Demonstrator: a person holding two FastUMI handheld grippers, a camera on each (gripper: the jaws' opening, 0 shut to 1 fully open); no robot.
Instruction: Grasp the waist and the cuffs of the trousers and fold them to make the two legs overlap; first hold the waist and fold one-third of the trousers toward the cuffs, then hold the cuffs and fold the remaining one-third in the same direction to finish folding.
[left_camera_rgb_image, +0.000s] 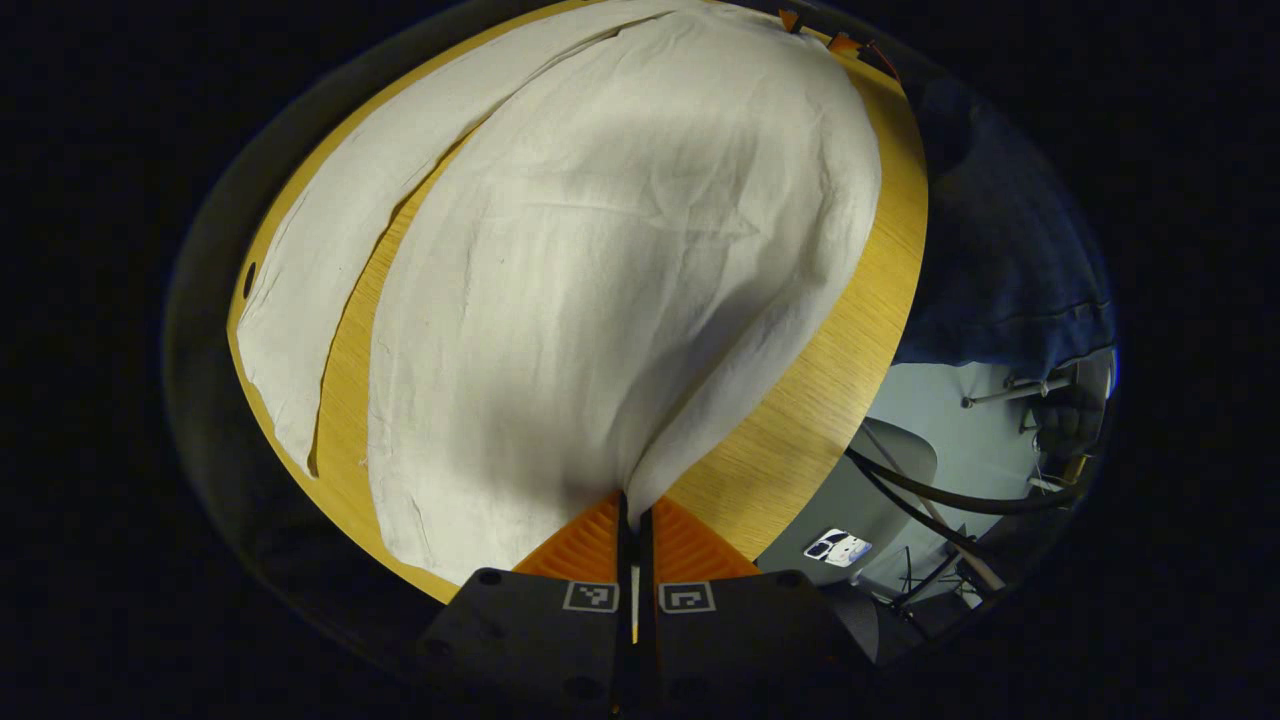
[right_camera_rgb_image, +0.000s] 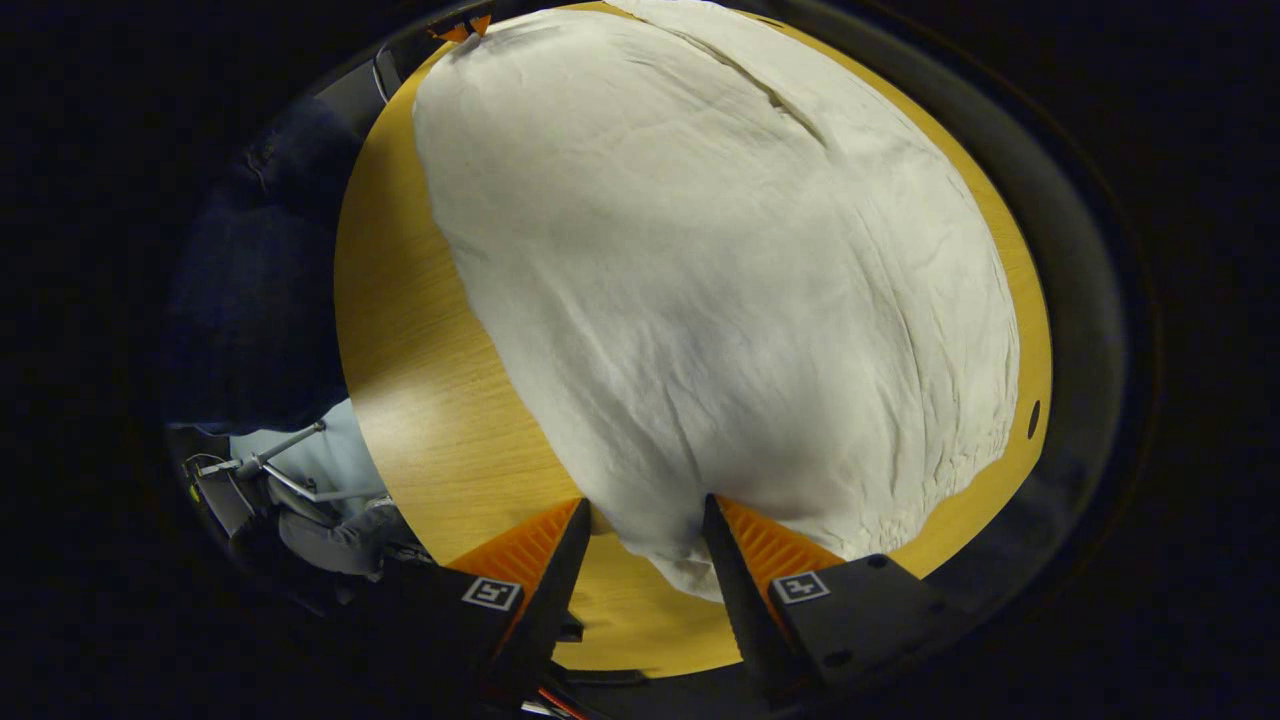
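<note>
The left claw (left_camera_rgb_image: 632, 520) pinches the cream-white cloth trousers (left_camera_rgb_image: 620, 280) on the round wooden bench (left_camera_rgb_image: 800, 420); the right claw (right_camera_rgb_image: 640, 535), half-open, straddles an edge ungripped, so lifting now could skew the fold.

The trousers (left_camera_rgb_image: 620, 260) are a matt, off-white woven cloth, soft and finely creased, with a slightly coarse, linen-like weave. The table (left_camera_rgb_image: 800, 400) under them is light wood with fine straight grain and a smooth, faintly satin finish. The left gripper (left_camera_rgb_image: 633, 520) has ribbed plastic-looking fingers.
</note>
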